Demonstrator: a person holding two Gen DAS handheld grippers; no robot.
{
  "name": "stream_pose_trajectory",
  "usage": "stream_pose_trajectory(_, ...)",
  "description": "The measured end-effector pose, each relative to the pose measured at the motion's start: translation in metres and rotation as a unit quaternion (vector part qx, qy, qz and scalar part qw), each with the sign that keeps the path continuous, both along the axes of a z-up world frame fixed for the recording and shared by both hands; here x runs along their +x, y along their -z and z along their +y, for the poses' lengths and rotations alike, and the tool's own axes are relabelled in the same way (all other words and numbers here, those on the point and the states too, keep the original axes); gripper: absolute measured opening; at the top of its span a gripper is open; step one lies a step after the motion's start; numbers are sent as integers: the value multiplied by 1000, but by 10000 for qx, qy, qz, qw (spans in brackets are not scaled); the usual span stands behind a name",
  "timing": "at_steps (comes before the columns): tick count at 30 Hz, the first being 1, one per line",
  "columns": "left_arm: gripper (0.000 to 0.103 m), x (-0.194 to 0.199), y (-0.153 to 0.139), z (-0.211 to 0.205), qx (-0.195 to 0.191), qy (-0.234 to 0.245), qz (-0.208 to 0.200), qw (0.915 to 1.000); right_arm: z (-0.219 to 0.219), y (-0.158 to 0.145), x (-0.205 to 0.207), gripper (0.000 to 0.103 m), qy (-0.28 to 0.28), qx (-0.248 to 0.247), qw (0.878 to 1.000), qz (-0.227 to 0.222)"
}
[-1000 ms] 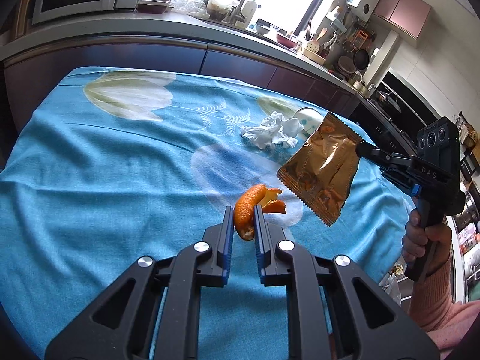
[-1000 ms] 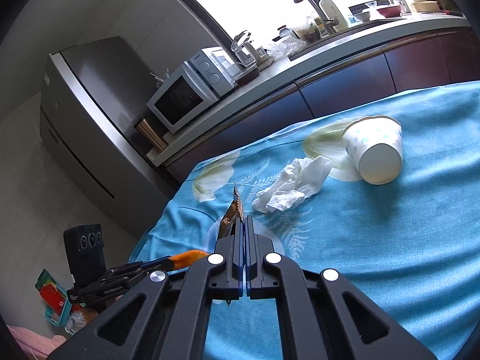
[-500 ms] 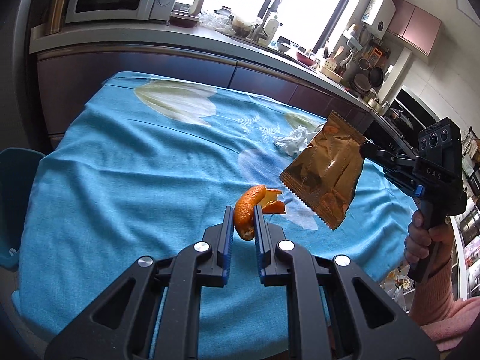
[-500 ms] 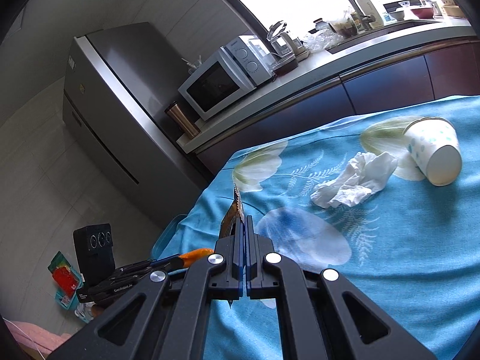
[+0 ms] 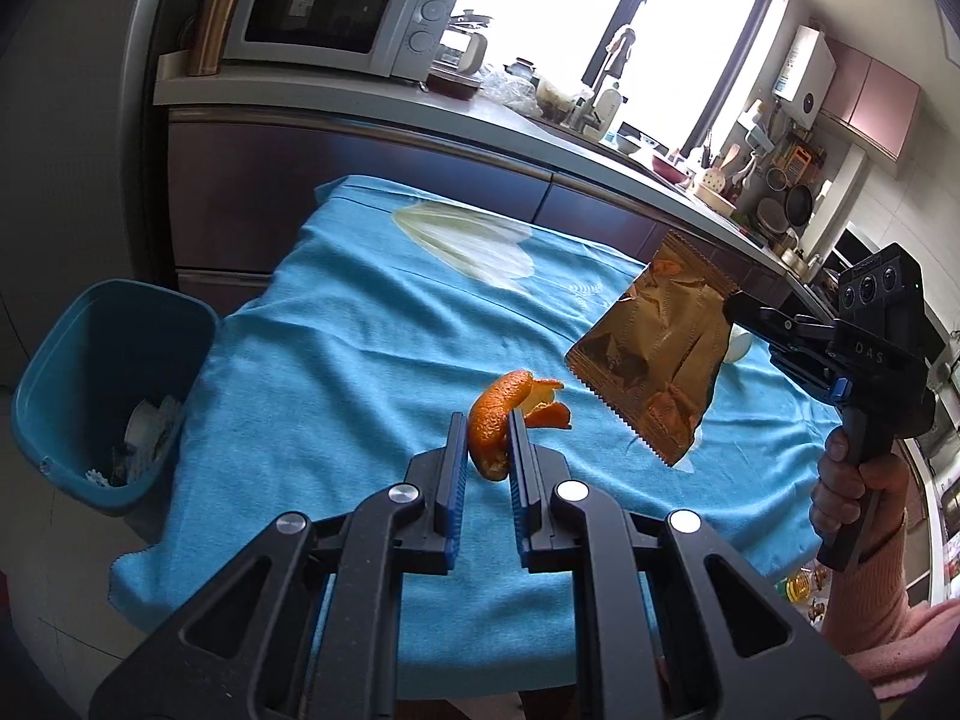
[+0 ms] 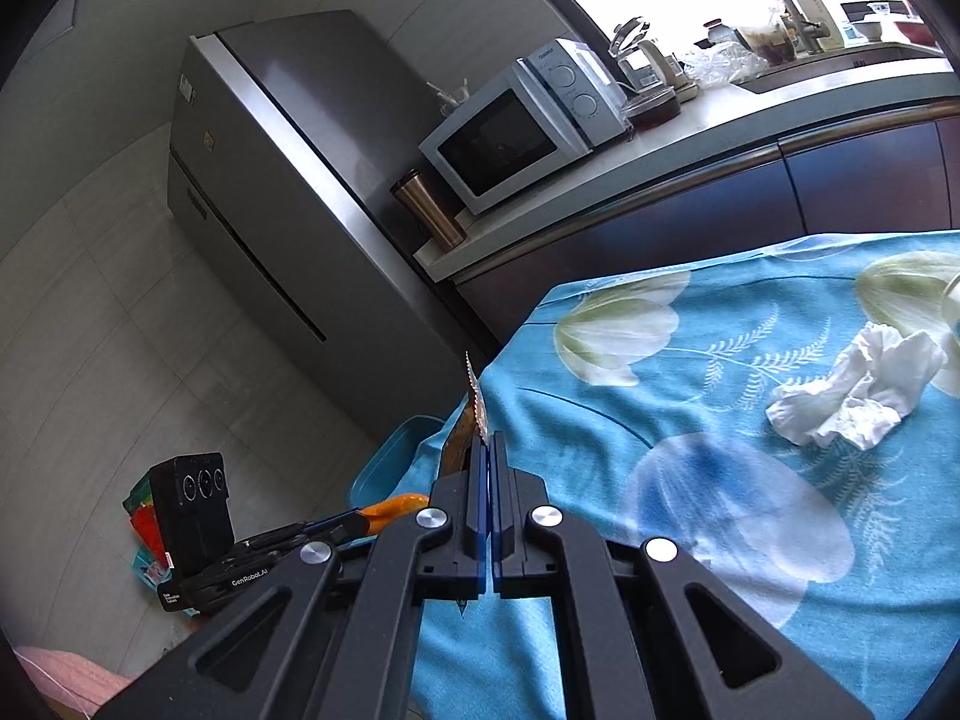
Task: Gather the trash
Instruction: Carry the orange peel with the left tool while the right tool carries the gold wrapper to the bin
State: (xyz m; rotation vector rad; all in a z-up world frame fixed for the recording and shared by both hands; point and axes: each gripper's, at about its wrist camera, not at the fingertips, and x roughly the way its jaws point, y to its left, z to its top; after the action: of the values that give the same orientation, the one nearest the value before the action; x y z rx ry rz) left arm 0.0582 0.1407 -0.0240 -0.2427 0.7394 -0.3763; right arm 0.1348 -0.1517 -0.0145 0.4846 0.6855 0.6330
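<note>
- Left wrist view: left gripper (image 5: pixel 487 441), jaws narrowed onto a curl of peel (image 5: pixel 492 420), held between the pads just above the cloth (image 5: pixel 312 372).
- Peel: judged light, leathery, springy; the waxy outer side may slip, so the thick middle of the curl is the place to pinch, as now.
- Right gripper (image 5: pixel 735 306), ahead and to the right: jaws fully closed on one edge of a wrapper (image 5: pixel 651 354), which hangs clear of the cloth.
- Wrapper: judged near weightless, crinkly foil, slick; holds best by the crimped seam.
- Bin (image 5: pixel 90 384), ahead-left and below the left gripper, beside the table; scraps already inside.
- Right wrist view: tissue (image 6: pixel 852 390) ahead-right on the cloth, uncollected; judged soft, compressible, any fold will do.
</note>
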Motion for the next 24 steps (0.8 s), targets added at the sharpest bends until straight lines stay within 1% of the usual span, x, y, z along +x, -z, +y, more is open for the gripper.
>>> stream_pose_trajectory(7, 14, -13, -2, 38, -36, -422, -34, 9991, 34, 1, 17, 0, -306, 12, 9995, 43)
stream_pose_trajectory(16, 13, -22, -5, 83, -122, -929, -93, 9956, 75, 1, 39, 0, -670, 7, 9977, 73)
stream_pose_trajectory(24, 13, -25, -7, 109, -155, -1295, -119, 9914, 107, 3, 53, 0, -966, -41, 9953, 97)
